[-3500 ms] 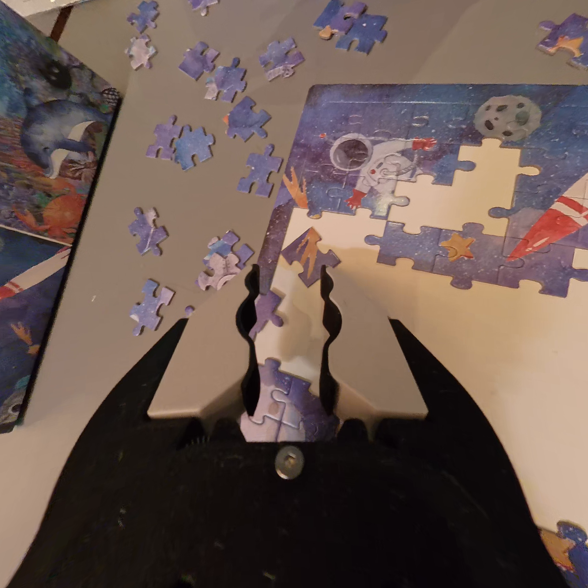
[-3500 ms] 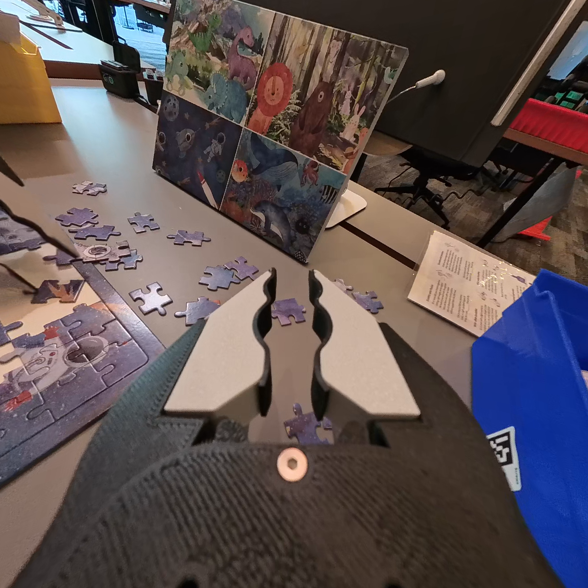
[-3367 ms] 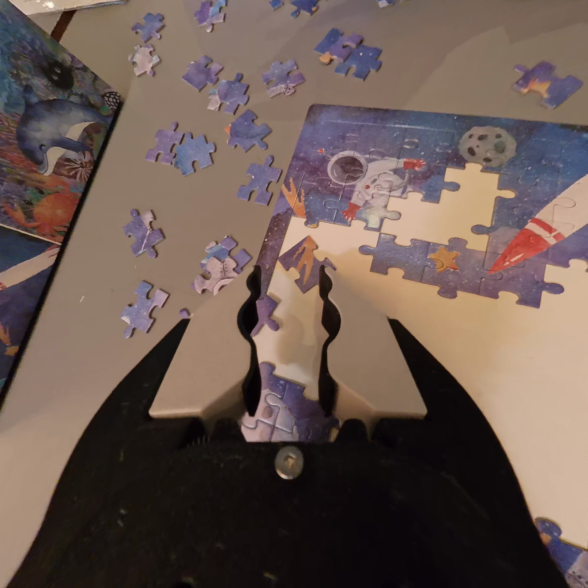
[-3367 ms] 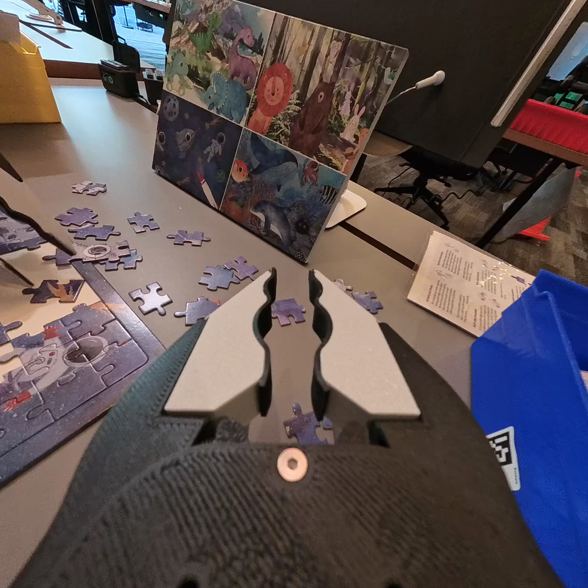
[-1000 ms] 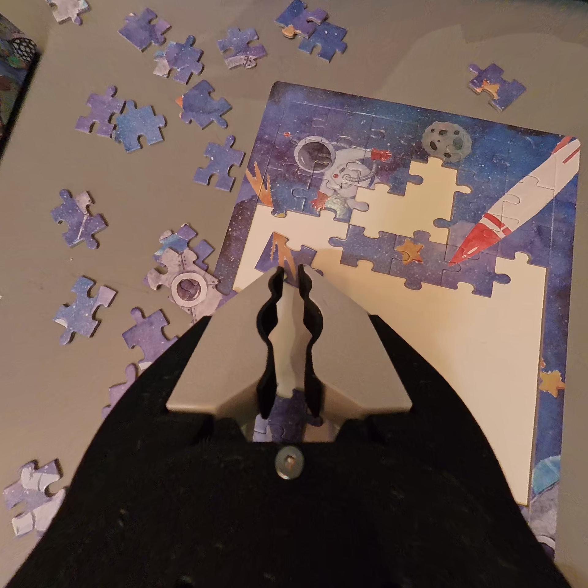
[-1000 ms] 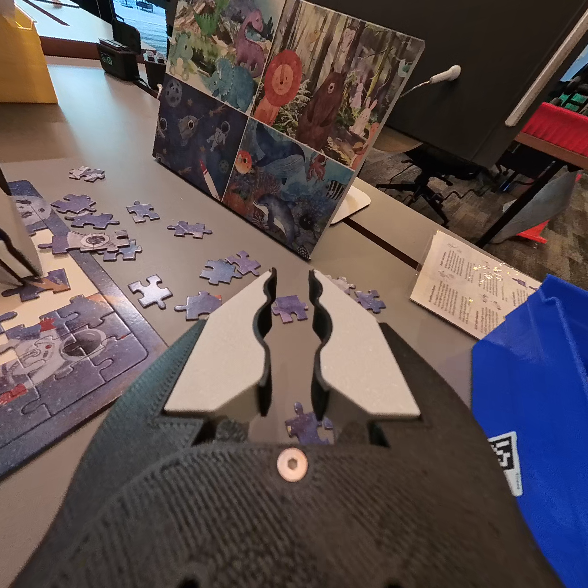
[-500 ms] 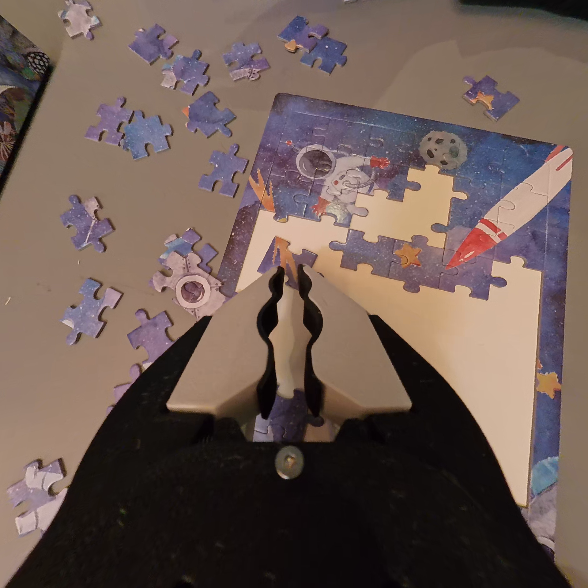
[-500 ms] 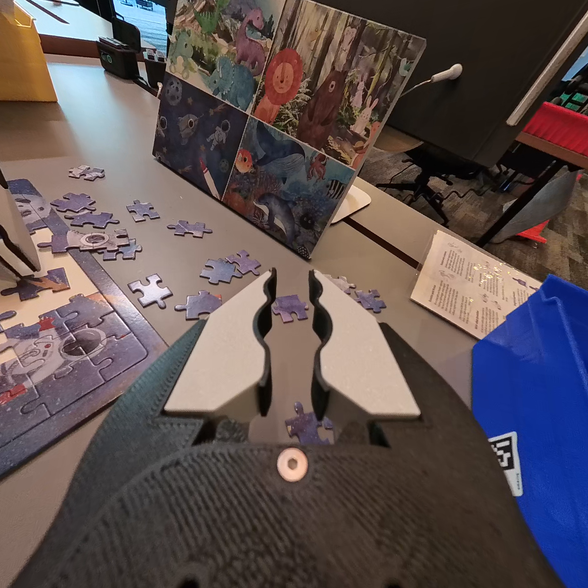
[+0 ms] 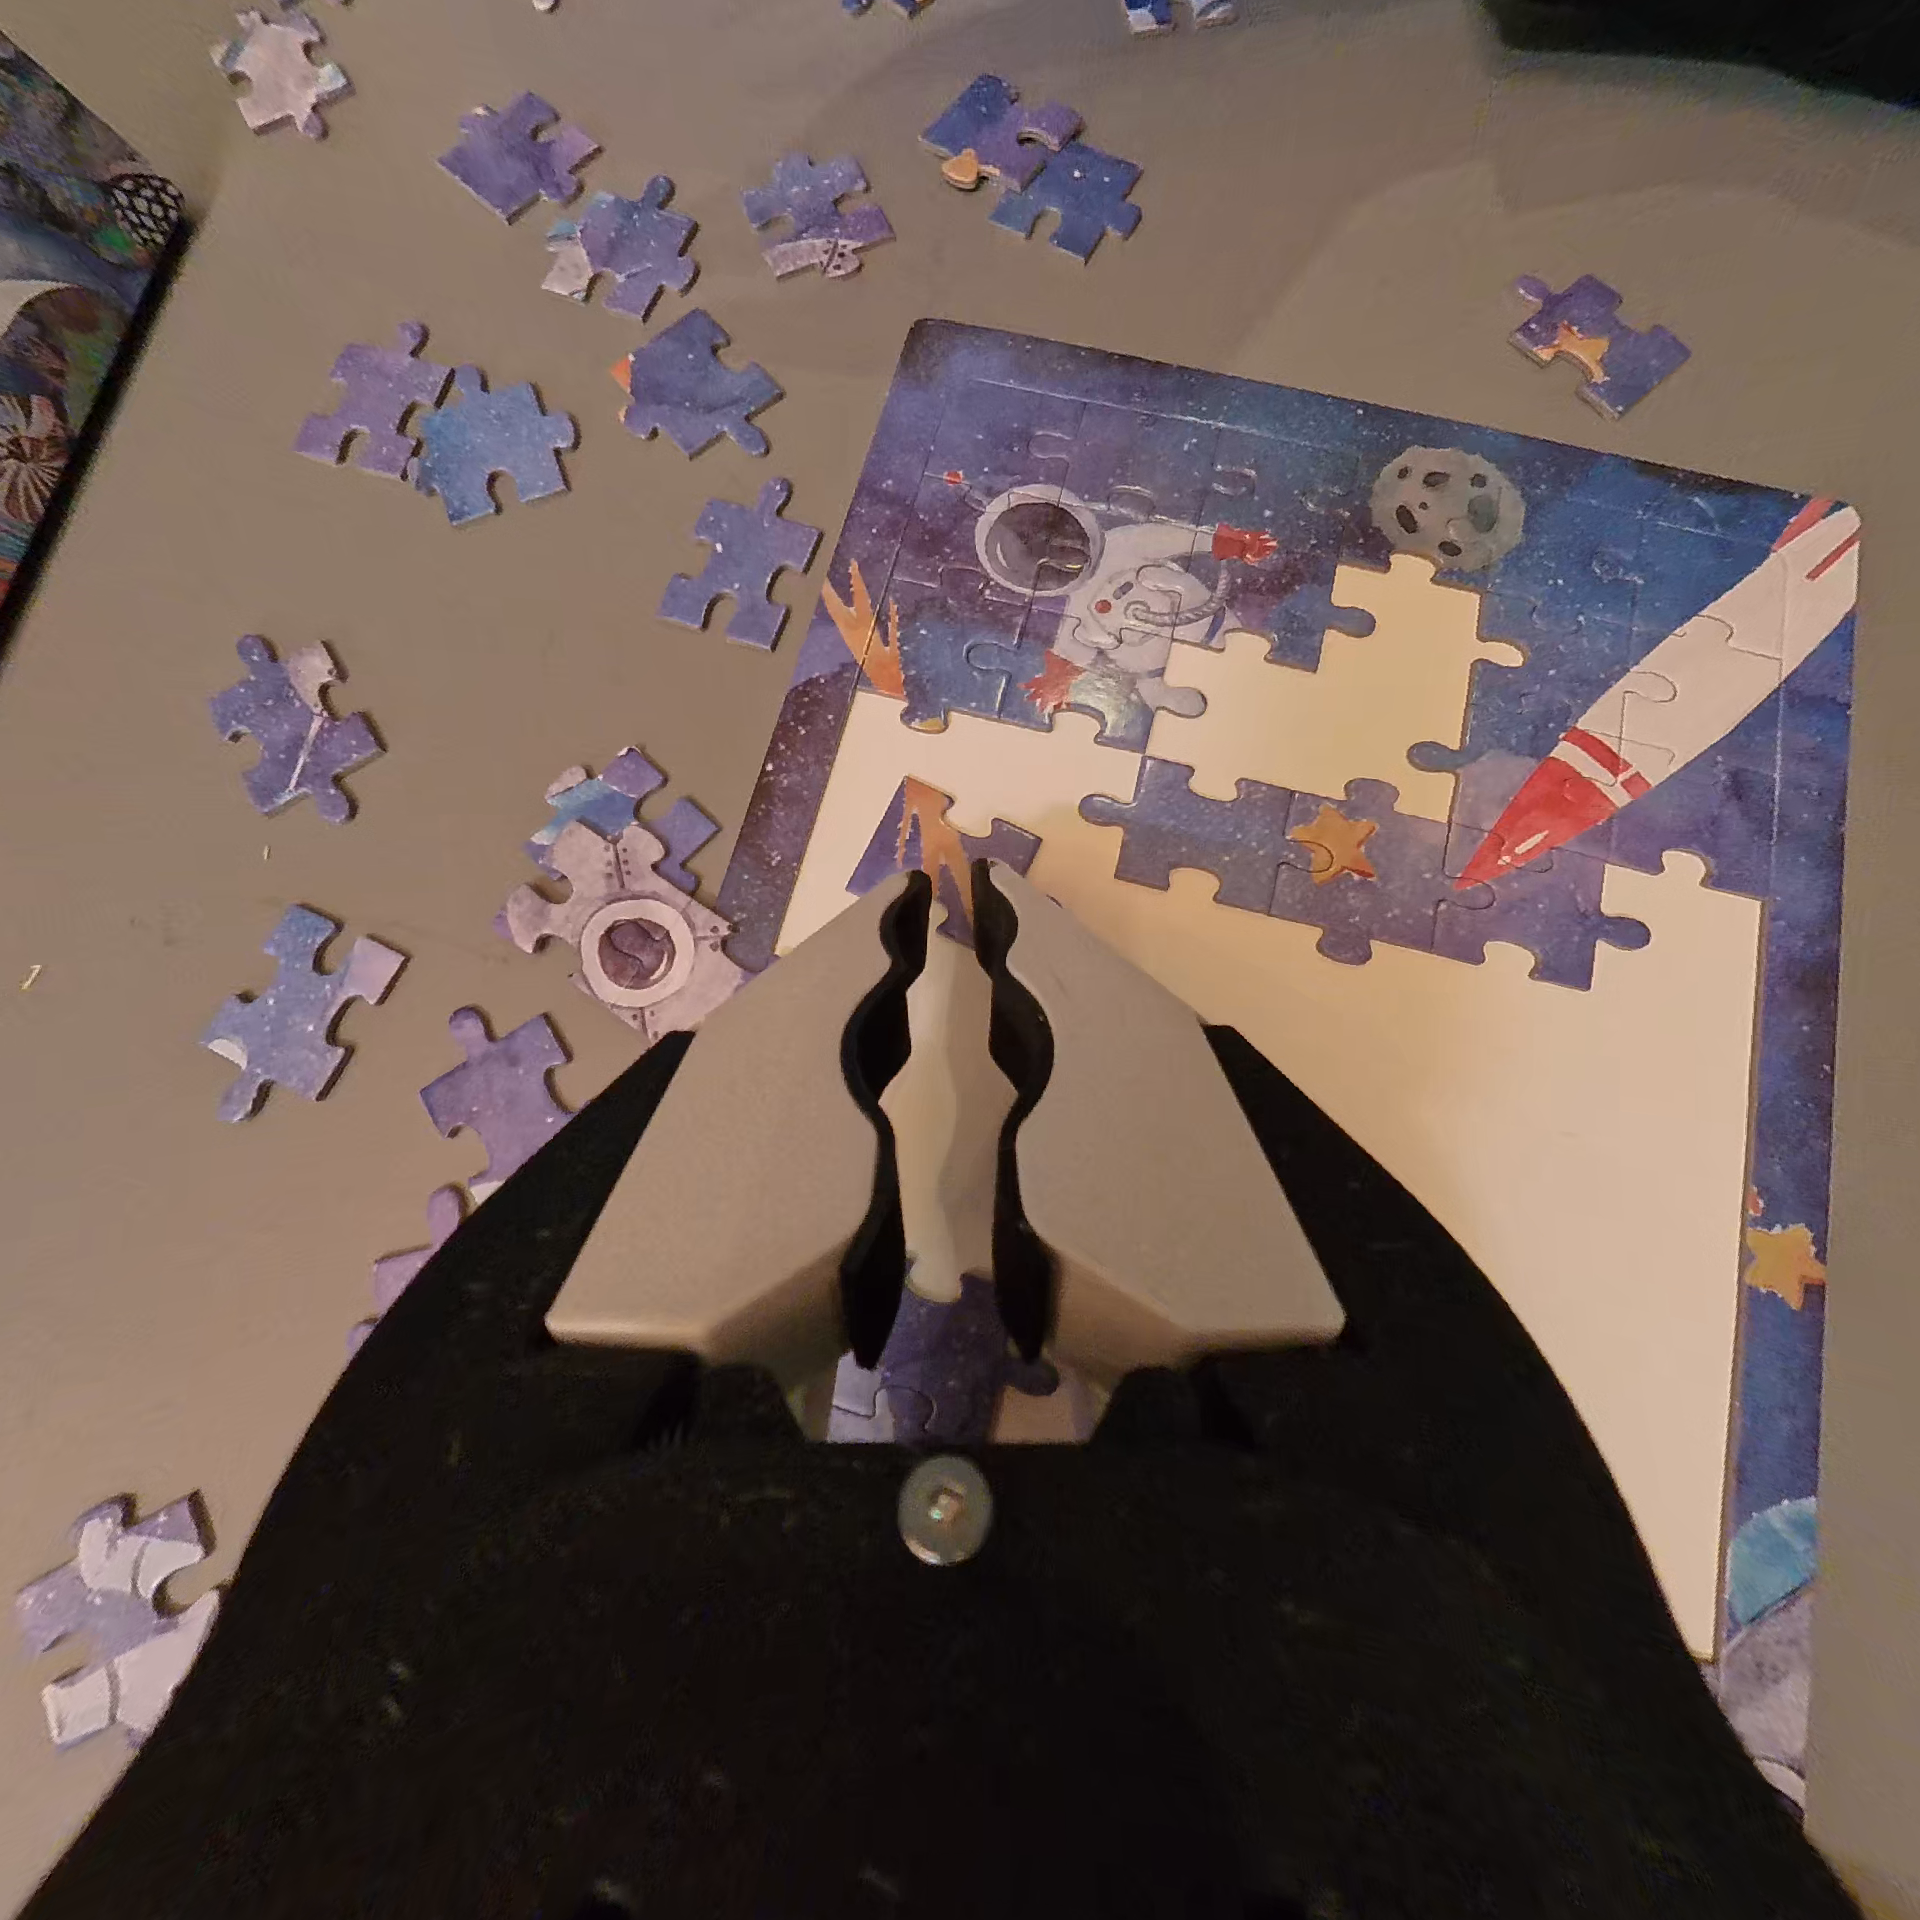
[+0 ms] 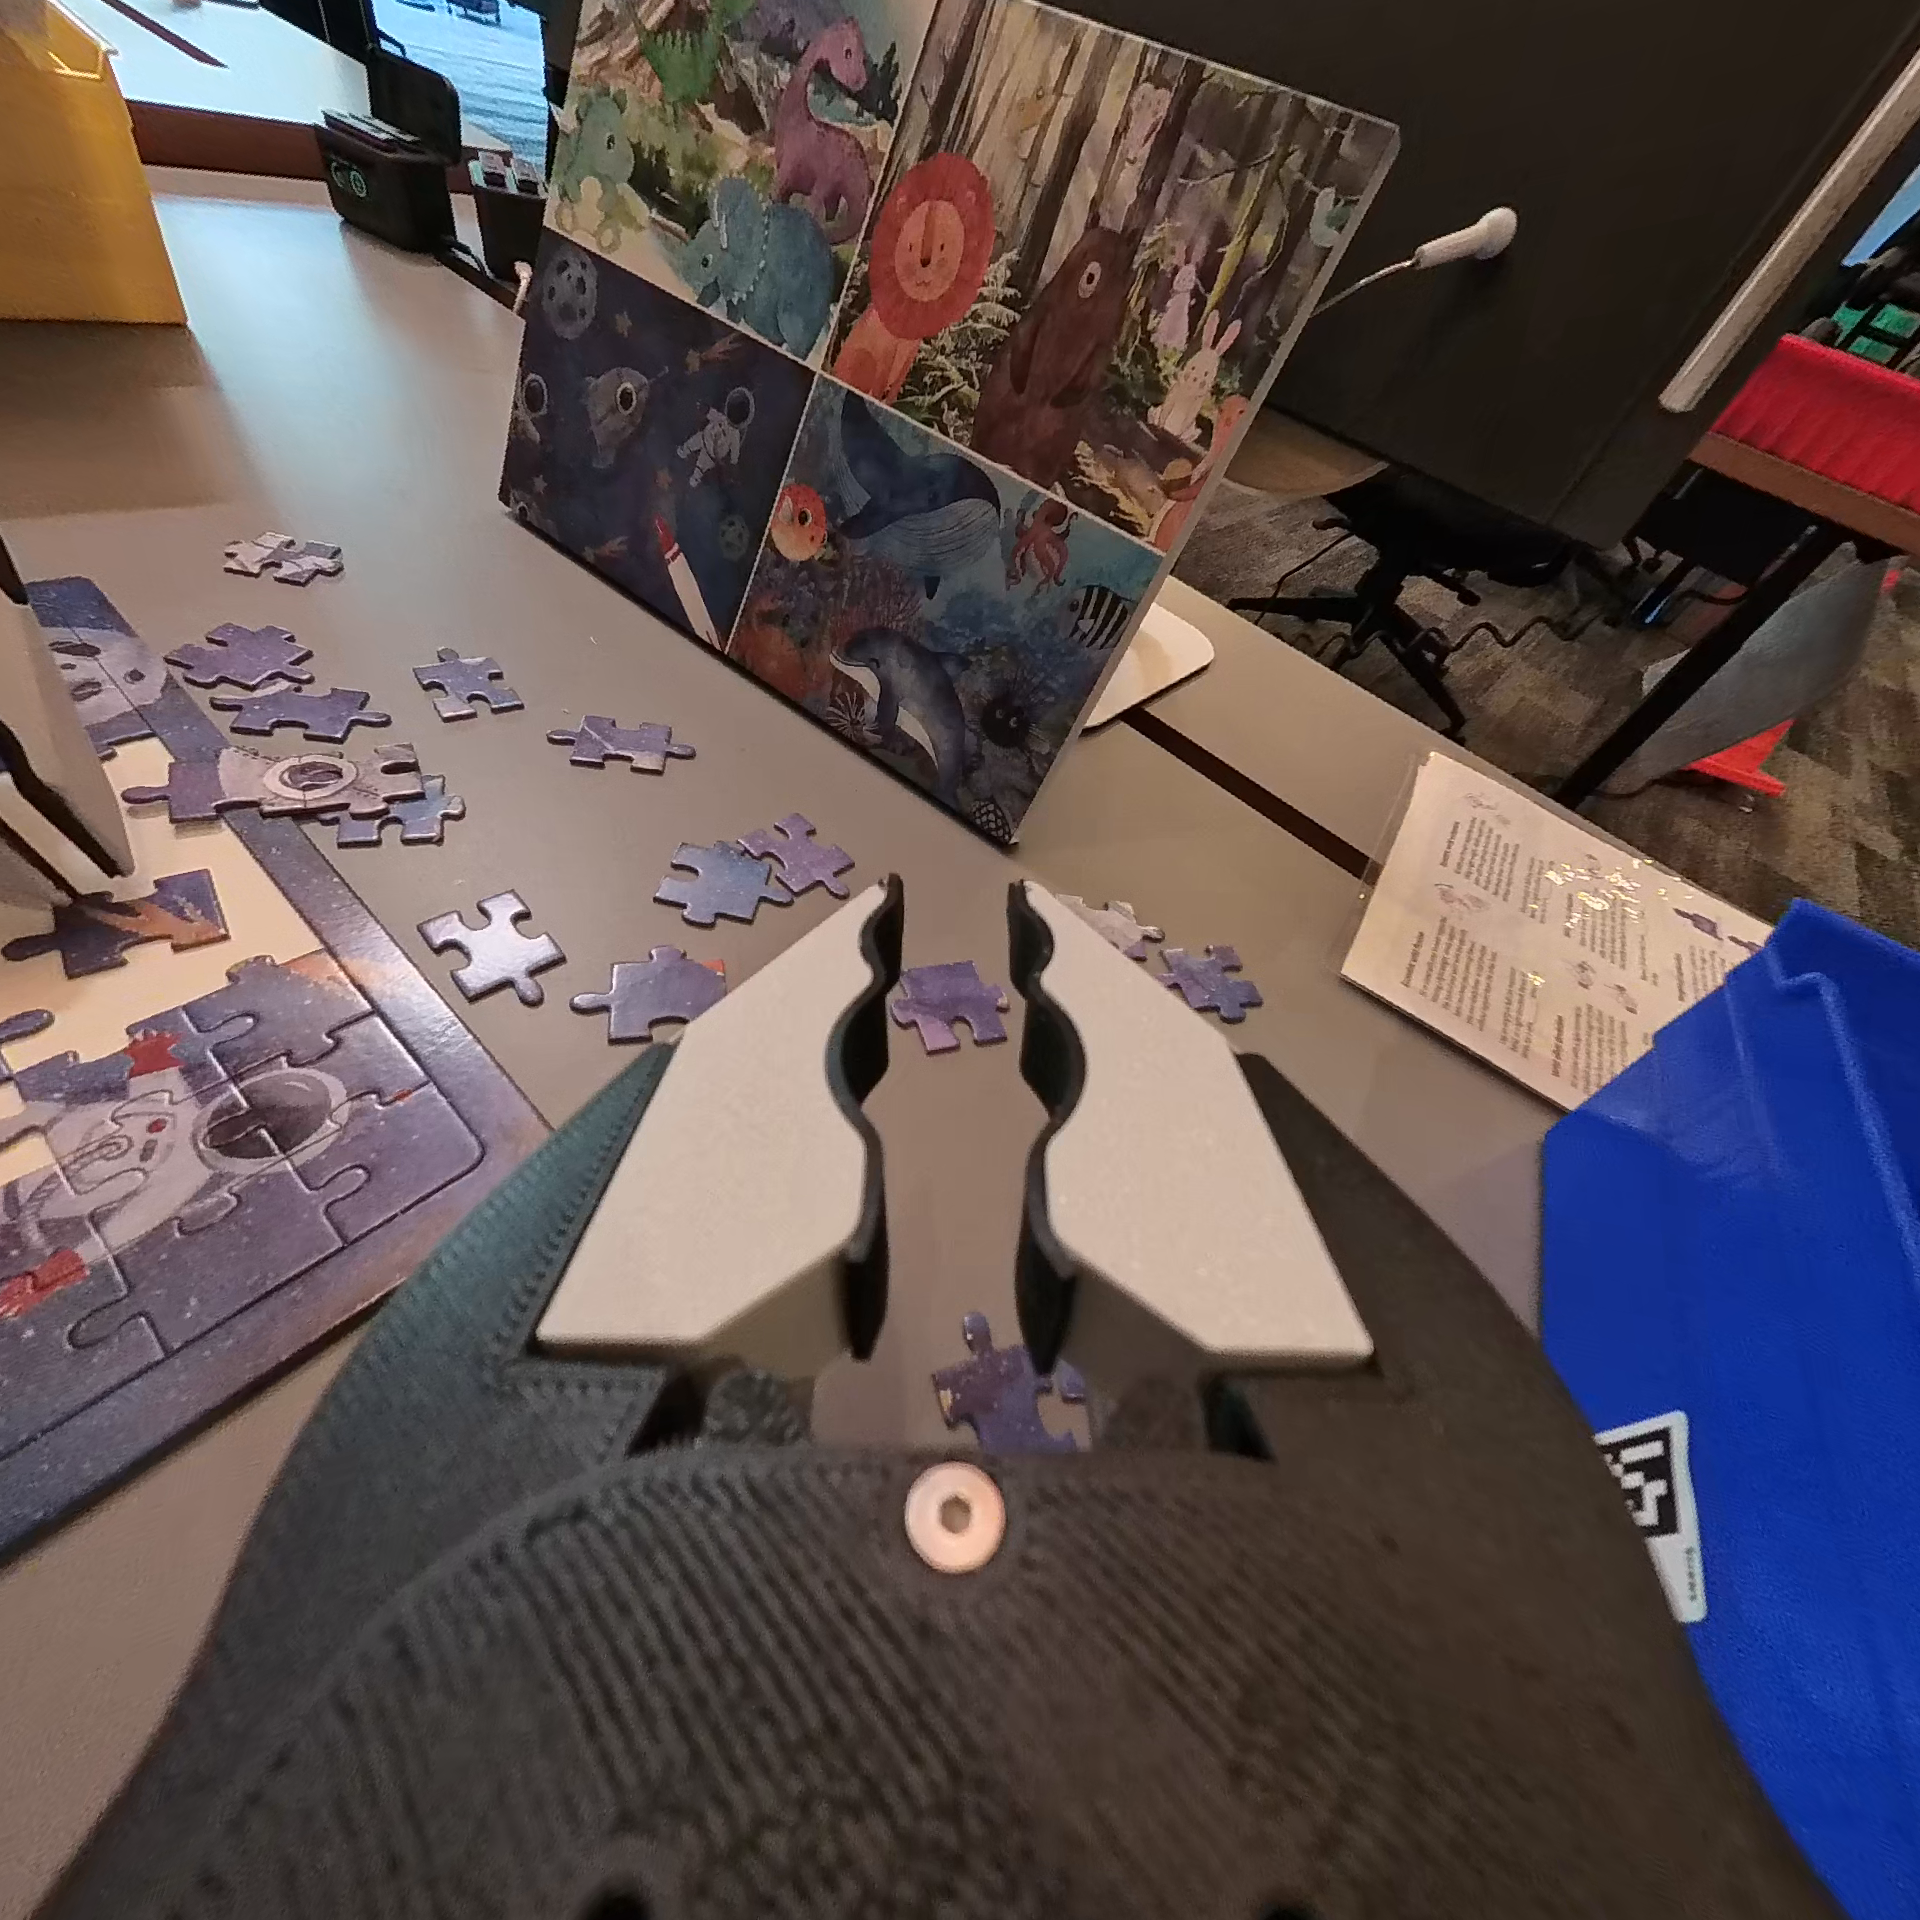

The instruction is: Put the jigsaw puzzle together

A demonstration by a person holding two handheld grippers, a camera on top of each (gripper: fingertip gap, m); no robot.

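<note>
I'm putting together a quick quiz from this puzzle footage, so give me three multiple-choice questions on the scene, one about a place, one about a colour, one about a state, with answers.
1. Where does the loose piece with the orange streak lie?
A. on the bare cream area of the puzzle board
B. in the bin
C. on the grey table

2. What colour is the bin at the right?
A. yellow
B. blue
C. red

3. How do the right hand-held gripper jaws stand?
A. clamped on a puzzle piece
B. pressed fully together
C. apart, with nothing between the fingertips

Answers: 1 A, the piece sits on the cream area just ahead of the left hand-held gripper. 2 B, its wall is plainly blue. 3 C, grey table shows through the gap, and a purple piece lies flat below.
</note>
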